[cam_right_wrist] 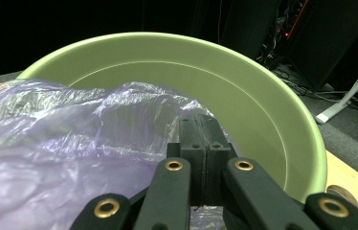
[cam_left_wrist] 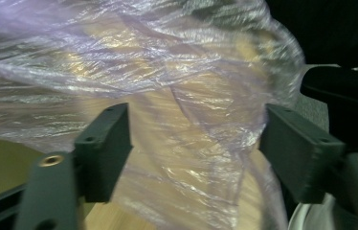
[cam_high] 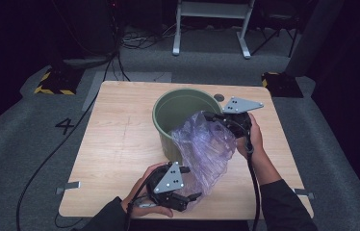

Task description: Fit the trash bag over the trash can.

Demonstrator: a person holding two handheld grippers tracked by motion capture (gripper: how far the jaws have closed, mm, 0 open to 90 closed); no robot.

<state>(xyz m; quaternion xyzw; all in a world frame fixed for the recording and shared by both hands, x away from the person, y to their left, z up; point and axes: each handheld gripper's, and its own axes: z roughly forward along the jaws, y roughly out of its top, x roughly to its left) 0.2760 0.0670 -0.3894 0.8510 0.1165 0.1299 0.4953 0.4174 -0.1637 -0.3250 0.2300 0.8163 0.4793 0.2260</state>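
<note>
On the tabletop (cam_high: 115, 144): we see a green bucket (cam_high: 168, 113) with a clear plastic bag (cam_high: 207, 149) draped over its near rim.
Right tool (cam_high: 208, 115): clenched on the bag's top edge at the rim (jaws pressed flat together).
Left tool (cam_high: 193, 196): released, jaws wide at the bag's lower end, film between them.

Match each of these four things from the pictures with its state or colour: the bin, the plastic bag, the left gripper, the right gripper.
Things:
1. bin
2. plastic bag
3. left gripper
4. right gripper

States:
A. fingers pressed together on the film
B. pale green, round
C. fingers apart, film between them
D. clear, purple-tinted, crumpled

Pairs: 1-B, 2-D, 3-C, 4-A
</note>
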